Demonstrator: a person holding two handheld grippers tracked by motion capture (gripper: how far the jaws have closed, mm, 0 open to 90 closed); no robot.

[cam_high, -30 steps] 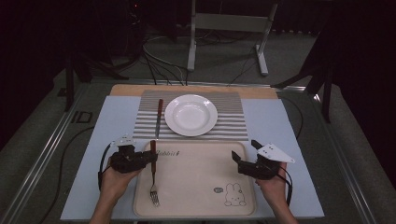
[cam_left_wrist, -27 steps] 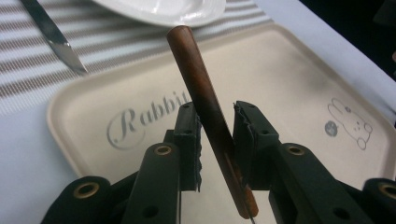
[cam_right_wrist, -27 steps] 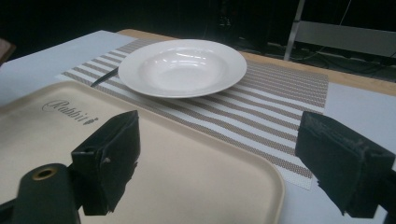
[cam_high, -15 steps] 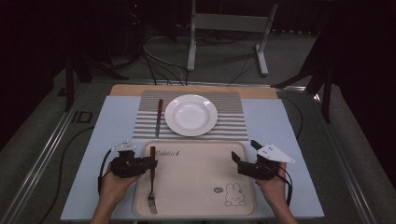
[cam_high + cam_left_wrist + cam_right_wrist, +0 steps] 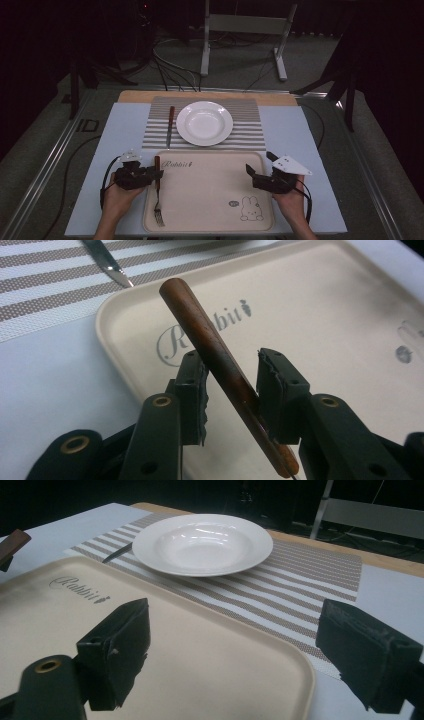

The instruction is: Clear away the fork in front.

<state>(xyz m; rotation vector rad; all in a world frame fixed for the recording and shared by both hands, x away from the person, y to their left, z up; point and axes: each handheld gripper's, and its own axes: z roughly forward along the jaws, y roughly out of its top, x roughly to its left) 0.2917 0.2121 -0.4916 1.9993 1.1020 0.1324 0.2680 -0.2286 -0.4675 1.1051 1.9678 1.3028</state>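
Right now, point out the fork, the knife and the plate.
fork (image 5: 157, 192), high view, on its stem.
knife (image 5: 170, 125), high view, middle of it.
plate (image 5: 204, 123), high view, centre of the bowl.

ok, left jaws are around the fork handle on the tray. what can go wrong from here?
1. The fork handle lies slanted between the left gripper's jaws, which have just been opening, with a gap at one pad. A lift now could drop or twist it.
2. The fork lies along the tray's left rim, so a nudge could push it onto the rim.
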